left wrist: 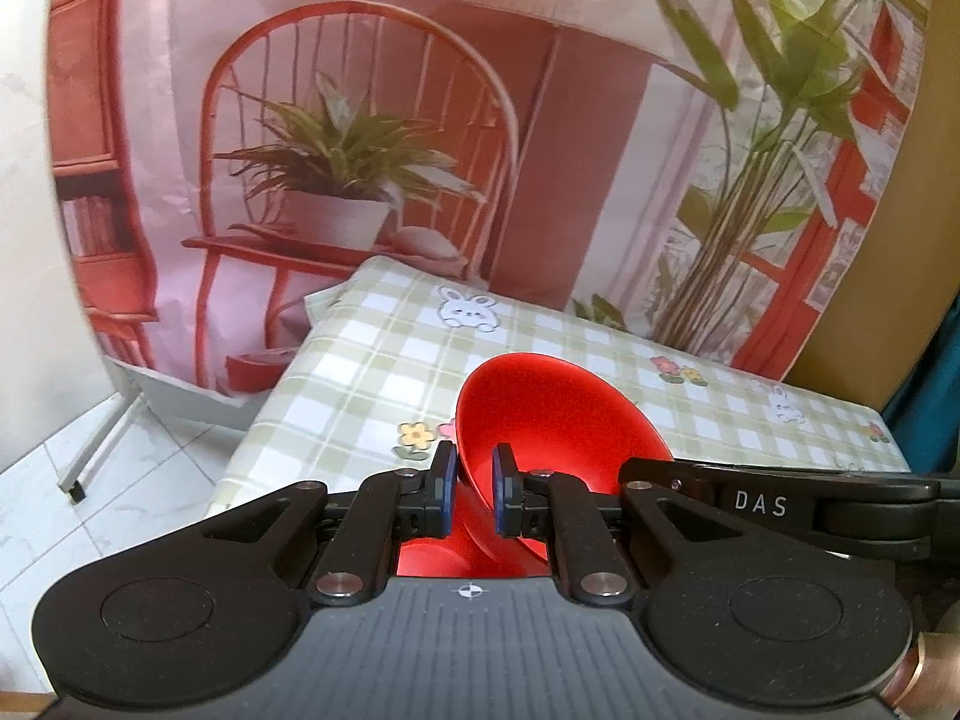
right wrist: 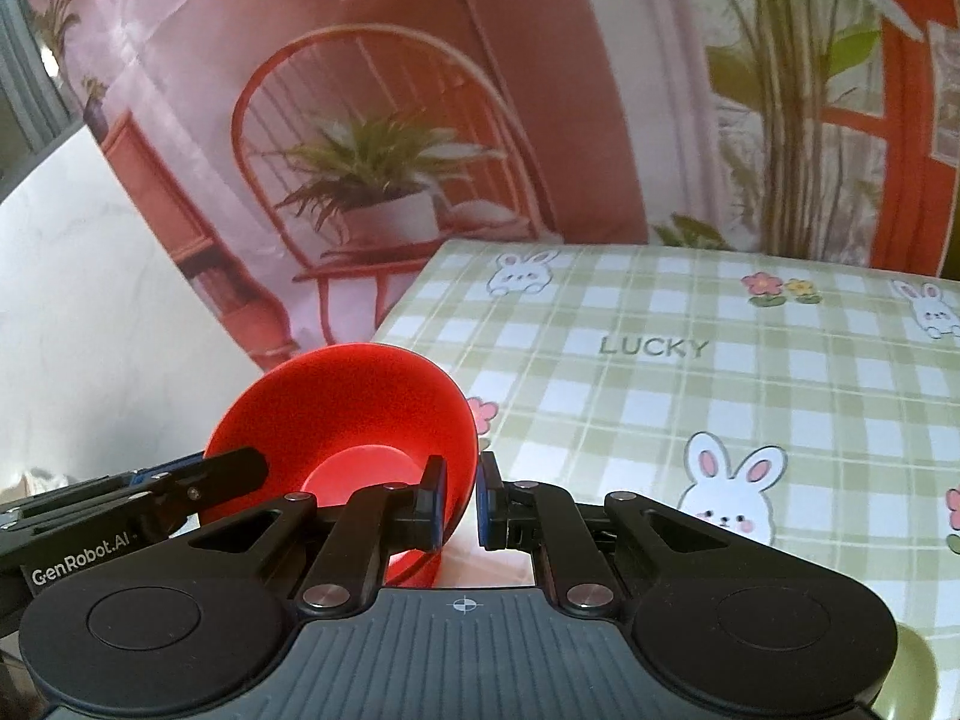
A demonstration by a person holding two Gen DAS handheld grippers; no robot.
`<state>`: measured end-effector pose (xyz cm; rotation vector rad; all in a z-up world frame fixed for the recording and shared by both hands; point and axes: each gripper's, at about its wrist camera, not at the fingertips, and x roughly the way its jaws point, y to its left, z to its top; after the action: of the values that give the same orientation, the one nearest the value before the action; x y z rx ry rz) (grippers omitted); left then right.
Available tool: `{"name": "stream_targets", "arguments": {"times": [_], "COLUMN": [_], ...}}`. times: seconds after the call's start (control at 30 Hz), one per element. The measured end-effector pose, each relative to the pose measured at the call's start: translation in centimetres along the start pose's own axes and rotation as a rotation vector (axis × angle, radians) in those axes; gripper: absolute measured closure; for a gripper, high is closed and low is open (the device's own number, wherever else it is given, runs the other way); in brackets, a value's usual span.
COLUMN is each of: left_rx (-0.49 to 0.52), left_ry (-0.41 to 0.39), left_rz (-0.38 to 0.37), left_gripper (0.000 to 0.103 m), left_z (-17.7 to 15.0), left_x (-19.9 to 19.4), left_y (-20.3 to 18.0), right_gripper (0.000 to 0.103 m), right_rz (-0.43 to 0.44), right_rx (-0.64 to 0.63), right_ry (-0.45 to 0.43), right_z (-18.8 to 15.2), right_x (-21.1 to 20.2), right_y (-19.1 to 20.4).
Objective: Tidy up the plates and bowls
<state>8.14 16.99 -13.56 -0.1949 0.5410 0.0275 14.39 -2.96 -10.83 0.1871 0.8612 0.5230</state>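
A red bowl (left wrist: 558,414) is held tilted in the air above the near edge of the checked table (left wrist: 384,372). My left gripper (left wrist: 474,492) is shut on the bowl's left rim. My right gripper (right wrist: 461,498) is shut on the opposite rim of the same red bowl (right wrist: 348,420). The right gripper's arm also shows at the right in the left wrist view (left wrist: 768,504). The left gripper's arm shows at the left in the right wrist view (right wrist: 138,504). Both grippers hold the one bowl between them. No plates are in view.
The table carries a green and white checked cloth with rabbits and flowers (right wrist: 720,360). A printed backdrop of a red chair and potted plants (left wrist: 360,150) hangs behind the table. A white tiled floor (left wrist: 108,492) and a white stand leg (left wrist: 99,450) lie to the left.
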Motion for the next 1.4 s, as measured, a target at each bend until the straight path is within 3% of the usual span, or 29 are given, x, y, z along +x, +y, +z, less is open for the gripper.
{"name": "stream_targets", "arguments": {"times": [0.63, 1.4], "left_rx": [-0.035, -0.059], "left_ry": [0.087, 0.137], "left_rz": [0.065, 0.099], "left_gripper": [0.09, 0.09], "left_z": [-2.4, -4.1], "left_x": [3.1, 4.7], "left_y": [3.5, 4.8], "right_gripper": [0.093, 0.093], "right_rz": [0.0, 0.009], "right_rx": [-0.061, -0.1], "right_ry": [0.101, 0.149], "right_z": [-1.7, -2.9], "right_x": [5.1, 6.8], "right_y": [2.7, 3.1]}}
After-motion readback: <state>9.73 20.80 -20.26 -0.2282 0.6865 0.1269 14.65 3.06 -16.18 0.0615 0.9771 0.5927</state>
